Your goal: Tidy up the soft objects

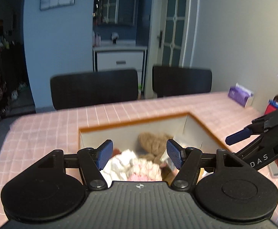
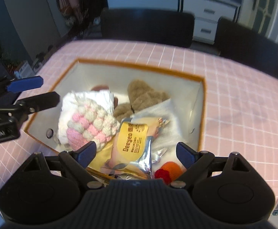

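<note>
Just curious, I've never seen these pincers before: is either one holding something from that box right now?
No. The left gripper and right gripper are both open and empty, above the orange-rimmed white box of soft things.

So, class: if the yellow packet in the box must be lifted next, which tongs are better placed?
The right tongs: they hang open directly over the yellow packet. The left tongs are open over the pink-and-white knitted toy at the box's other side.

Matt white cardboard box [image 2: 89, 76] with orange rim, bumpy pink-and-white crochet ball [image 2: 89, 126], fuzzy brown plush toy [image 2: 142, 95], glossy foil packet [image 2: 133, 148], soft checked pink tablecloth [image 2: 243, 114], ribbed matt black plastic gripper body [image 2: 135, 200]
</note>
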Demonstrator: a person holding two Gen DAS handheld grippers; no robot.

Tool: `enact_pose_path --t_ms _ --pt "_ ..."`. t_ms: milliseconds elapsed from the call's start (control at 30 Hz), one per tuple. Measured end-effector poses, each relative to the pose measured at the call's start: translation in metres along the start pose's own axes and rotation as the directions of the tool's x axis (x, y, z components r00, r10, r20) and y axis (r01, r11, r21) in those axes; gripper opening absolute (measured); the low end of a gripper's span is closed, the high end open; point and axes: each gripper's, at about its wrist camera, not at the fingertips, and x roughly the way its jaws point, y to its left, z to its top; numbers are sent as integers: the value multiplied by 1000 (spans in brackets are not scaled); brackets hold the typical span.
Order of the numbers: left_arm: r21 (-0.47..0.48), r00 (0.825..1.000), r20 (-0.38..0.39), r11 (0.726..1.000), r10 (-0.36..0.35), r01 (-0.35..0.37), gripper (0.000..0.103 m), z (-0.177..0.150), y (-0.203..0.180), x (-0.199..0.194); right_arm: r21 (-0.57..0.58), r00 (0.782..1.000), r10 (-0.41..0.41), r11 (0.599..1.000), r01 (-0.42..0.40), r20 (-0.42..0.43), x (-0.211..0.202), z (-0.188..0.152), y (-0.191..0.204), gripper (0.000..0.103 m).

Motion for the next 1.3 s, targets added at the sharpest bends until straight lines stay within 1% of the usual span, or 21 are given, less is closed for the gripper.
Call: enact_pose_path --t_ms 100,200,267,333,367,433,467,500,567,633,667,733,800,900,1000,1067,1100,1133,1233,1300 --pt "17 996 85 1000 12 -13 76 3 -8 -25 -10 994 -24 1000 25 103 -33 -7 7 89" --pt "32 988 153 999 27 -32 76 2 -17 -49 -5 977 -26 1000 28 210 -68 -18 13 90" --pt "42 979 201 998 41 -50 76 -1 -24 -64 2 961 -25 1000 26 275 -90 -28 18 97" --pt "44 966 253 996 59 -72 76 -6 -32 -80 -2 943 -27 1000 29 331 -110 -42 24 97" --pt "45 956 285 995 75 -92 76 -9 -37 -89 -8 935 -29 999 34 353 -118 -50 28 97" --pt "40 930 354 991 102 -124 76 -18 -48 -104 -24 918 -33 999 46 396 -132 -67 36 97" --pt "38 918 382 991 103 -127 76 -23 -53 -111 -37 908 -35 998 56 416 -138 -76 40 97" --pt "34 910 402 992 98 -121 76 -27 -57 -118 -51 899 -41 996 70 435 -142 -85 44 97" --pt "24 901 425 994 83 -103 76 -36 -63 -130 -67 879 -64 992 108 473 -149 -105 51 97" --pt "5 898 432 996 81 -92 76 -44 -68 -140 -73 863 -90 987 145 498 -153 -123 57 97" --pt "-4 898 435 997 69 -75 76 -49 -69 -145 -77 857 -95 985 155 507 -153 -132 60 97" --pt "-6 906 421 999 44 -46 76 -58 -74 -151 -71 850 -112 983 172 515 -153 -148 66 97" --pt "4 915 403 999 31 -35 76 -67 -76 -158 -58 848 -116 984 170 517 -152 -164 71 97" --pt "32 922 385 998 44 -60 76 -83 -83 -160 -18 843 -109 990 140 527 -149 -183 76 97" --pt "31 934 354 997 55 -71 76 -102 -86 -160 31 826 -122 992 126 550 -145 -199 80 97" --pt "16 940 337 998 54 -63 78 -113 -84 -157 70 815 -145 989 128 560 -141 -209 84 97" --pt "4 942 331 998 61 -66 82 -120 -82 -157 95 809 -160 987 129 565 -138 -216 85 97" --pt "-9 944 323 997 75 -76 84 -127 -81 -156 120 806 -176 984 131 565 -134 -220 86 97" --pt "-34 948 295 993 118 -113 84 -145 -79 -150 185 812 -215 974 134 542 -122 -232 87 97" --pt "-52 954 262 989 145 -136 84 -156 -76 -144 205 825 -230 968 142 516 -113 -236 87 97"
